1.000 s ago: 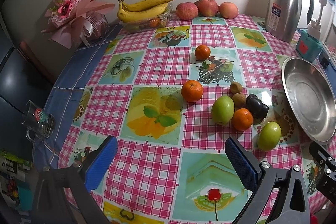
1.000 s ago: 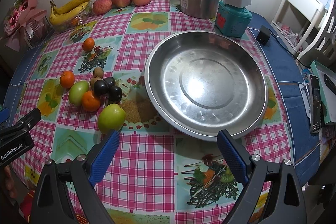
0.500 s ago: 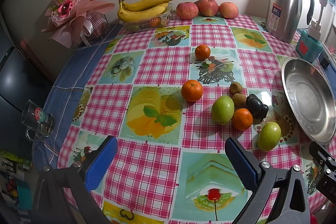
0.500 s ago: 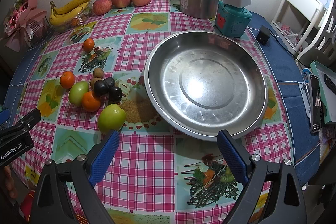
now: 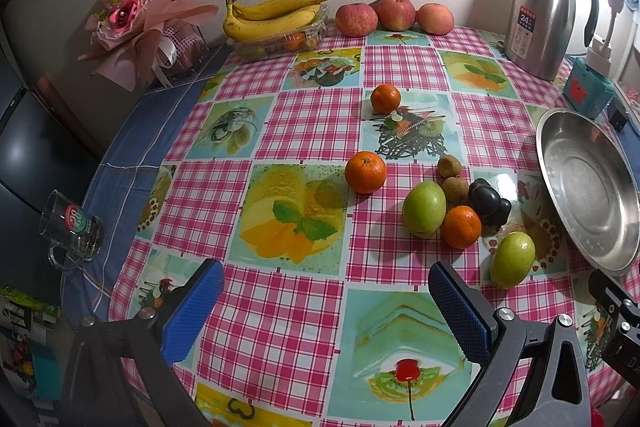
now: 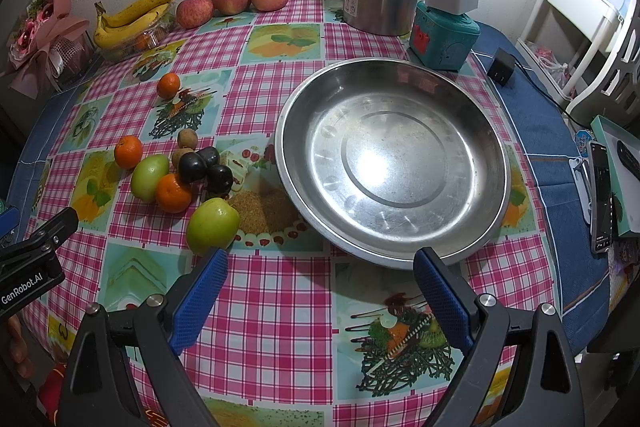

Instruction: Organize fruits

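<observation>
Nothing is yet gathered: the steel pan [image 6: 392,163], at the centre right of the right wrist view, is seen bare. The loose fruit is left scattered to its left, the nearest green apple [image 6: 212,225] just beside its rim. Both the left gripper [image 5: 326,311] and the right gripper [image 6: 320,301] are held wide apart, clamped on nothing.

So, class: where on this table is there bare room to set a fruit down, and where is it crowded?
Free: inside the steel dish, and the near cloth between the open left claw and the nearest green fruit. Crowded: the fruit cluster left of the dish.
</observation>
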A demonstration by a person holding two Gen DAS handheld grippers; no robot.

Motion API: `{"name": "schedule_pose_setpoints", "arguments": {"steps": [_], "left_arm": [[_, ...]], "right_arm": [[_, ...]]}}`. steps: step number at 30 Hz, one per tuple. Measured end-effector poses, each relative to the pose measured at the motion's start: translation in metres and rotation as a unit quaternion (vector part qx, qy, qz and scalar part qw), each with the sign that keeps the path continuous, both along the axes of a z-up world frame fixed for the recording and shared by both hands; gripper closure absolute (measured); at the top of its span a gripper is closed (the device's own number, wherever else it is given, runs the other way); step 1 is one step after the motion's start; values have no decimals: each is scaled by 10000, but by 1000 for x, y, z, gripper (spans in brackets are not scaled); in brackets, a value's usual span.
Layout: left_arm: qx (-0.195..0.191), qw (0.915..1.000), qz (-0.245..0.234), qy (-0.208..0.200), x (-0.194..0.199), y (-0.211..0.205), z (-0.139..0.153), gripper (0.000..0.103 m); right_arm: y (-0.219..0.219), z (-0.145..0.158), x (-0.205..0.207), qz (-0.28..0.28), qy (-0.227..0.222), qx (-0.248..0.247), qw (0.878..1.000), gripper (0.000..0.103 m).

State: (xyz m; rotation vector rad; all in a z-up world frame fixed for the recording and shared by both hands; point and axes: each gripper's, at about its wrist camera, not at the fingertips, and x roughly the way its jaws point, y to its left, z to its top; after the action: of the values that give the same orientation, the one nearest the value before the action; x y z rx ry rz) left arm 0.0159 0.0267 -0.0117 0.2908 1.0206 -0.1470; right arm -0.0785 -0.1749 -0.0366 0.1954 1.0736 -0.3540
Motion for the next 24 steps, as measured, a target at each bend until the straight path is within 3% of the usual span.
{"name": "schedule_pose_setpoints", "arguments": {"steps": [24], "left_arm": [[-4,10000,2,9,-1,0,-1,0]], "right_arm": [[2,-4,1,38,88,-3,10000,9]]}}
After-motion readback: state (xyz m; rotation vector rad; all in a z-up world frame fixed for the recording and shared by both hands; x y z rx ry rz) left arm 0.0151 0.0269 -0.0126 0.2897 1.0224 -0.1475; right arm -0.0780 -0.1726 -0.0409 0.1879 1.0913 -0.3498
